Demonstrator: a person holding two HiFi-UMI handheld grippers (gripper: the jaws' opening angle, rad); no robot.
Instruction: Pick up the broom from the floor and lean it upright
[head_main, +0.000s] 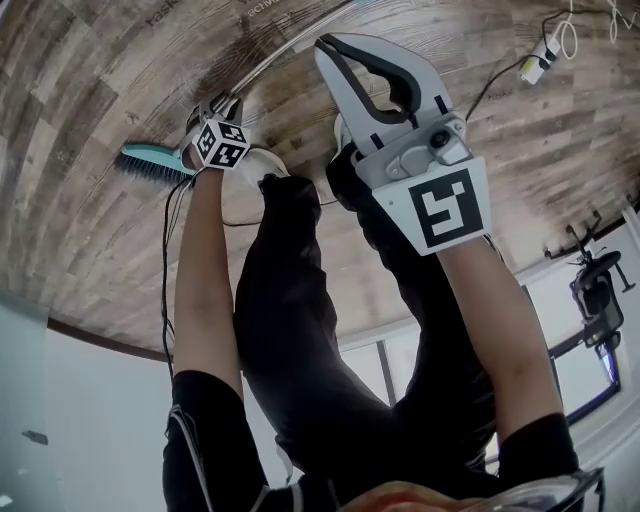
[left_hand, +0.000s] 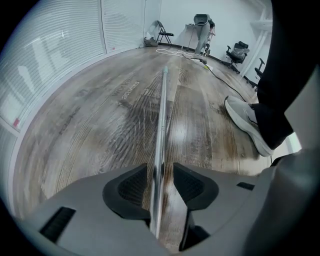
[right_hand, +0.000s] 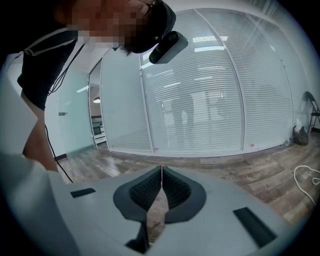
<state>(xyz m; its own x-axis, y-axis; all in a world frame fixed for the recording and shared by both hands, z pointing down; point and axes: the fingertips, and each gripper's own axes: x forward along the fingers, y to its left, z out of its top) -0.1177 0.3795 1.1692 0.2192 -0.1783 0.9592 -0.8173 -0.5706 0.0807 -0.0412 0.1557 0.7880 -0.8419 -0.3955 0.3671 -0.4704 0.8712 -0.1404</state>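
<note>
- Two grippers work over a wood-plank floor (head_main: 90, 90); the person holding them wears black trousers (head_main: 300, 300) and pale shoes.
- Left gripper (head_main: 214, 106) points steeply down at the floor, its marker cube (head_main: 222, 143) facing the head camera.
- Broom (head_main: 155, 163) lies flat on the floor: its teal head is just left of the left gripper, and its thin metal handle (head_main: 290, 50) runs away toward the far right.
- Seen from the left gripper (left_hand: 160, 172), the jaws stand spread astride the handle (left_hand: 161, 125). The rod passes close along the left pad (left_hand: 131, 187), with a clear gap to the right pad (left_hand: 192, 187); no squeeze shows.
- Beyond the jaws the handle stretches straight toward the far end of the room, where a cable (left_hand: 220, 77) trails across the floor and chairs stand by the wall.
- One shoe (left_hand: 245, 122) is planted right of the handle, near it but apart.
- Right gripper (head_main: 332, 48) is held well above the floor, nearer the head camera and right of the broom.
- Its own view shows the right gripper (right_hand: 161, 175) with its pads pressed together on nothing, aimed at a glass wall with blinds (right_hand: 215, 90).
</note>
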